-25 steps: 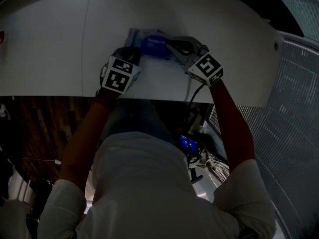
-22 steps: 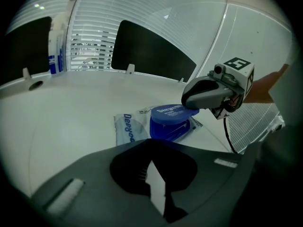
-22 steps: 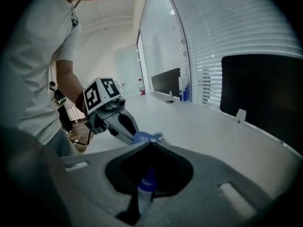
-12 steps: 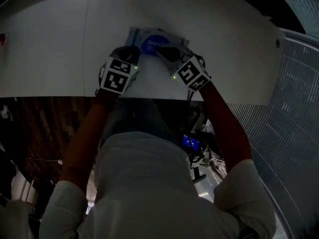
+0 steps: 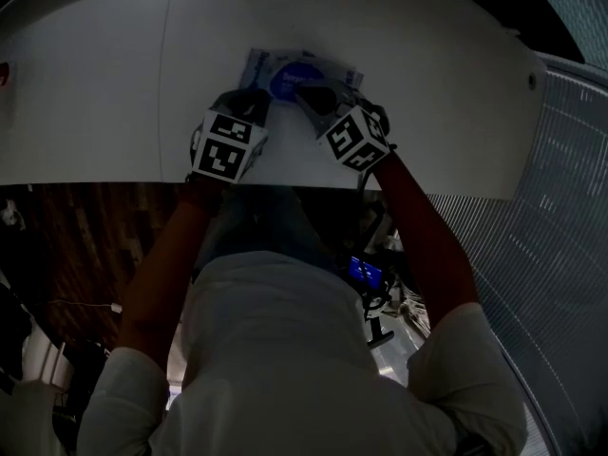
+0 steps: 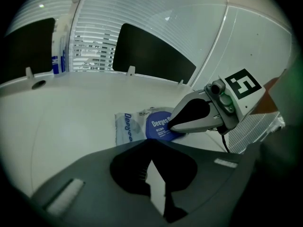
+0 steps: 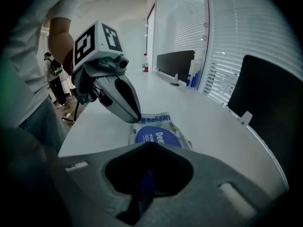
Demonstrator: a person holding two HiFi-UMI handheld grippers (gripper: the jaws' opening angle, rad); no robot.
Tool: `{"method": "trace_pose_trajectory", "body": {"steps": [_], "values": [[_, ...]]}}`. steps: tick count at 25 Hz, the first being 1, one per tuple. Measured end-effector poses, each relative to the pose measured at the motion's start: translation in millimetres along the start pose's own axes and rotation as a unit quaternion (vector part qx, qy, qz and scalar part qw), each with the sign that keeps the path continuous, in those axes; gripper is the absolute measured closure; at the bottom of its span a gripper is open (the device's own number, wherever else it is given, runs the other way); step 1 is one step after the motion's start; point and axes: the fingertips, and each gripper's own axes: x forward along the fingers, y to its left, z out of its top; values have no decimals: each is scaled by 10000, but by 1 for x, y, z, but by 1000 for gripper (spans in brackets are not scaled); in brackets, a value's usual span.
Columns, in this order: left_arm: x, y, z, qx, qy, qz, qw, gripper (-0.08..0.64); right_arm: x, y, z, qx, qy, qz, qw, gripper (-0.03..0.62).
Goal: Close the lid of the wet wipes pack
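The wet wipes pack (image 5: 306, 67) lies flat on the white table, a pale blue pouch (image 6: 129, 127) with a round dark blue lid (image 6: 158, 125) that looks flat against it. My right gripper (image 5: 308, 96) is shut, and in the left gripper view its tip (image 6: 174, 126) rests on the lid's edge. From just above that gripper, the lid (image 7: 156, 137) shows under my right gripper's (image 7: 151, 146) own tips. My left gripper (image 5: 258, 100) is shut too, its tip (image 7: 135, 119) touching the pack's near left corner. My left gripper (image 6: 150, 142) holds nothing.
The white curved table (image 5: 114, 84) ends at a front edge (image 5: 285, 186) just behind both grippers. Dark panels (image 6: 151, 51) and window blinds stand along the far side. A bottle (image 7: 145, 63) stands far down the table, and a person (image 7: 52, 74) stands beyond its end.
My right gripper has swung left and in over the pack, bringing its tip onto the blue lid. The left gripper has stayed at the pack's corner.
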Motion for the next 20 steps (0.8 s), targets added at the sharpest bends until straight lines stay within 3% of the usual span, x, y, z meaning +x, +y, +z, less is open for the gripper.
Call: {"method": "trace_pose_trajectory", "body": {"steps": [9, 20], "values": [[-10, 0, 9, 41, -121, 30, 9999, 557, 2, -2, 1, 25, 106, -208, 9997, 591], [-62, -30, 53, 328, -608, -50, 9976, 557, -67, -11, 62, 948, -921, -880, 9873, 591]]}}
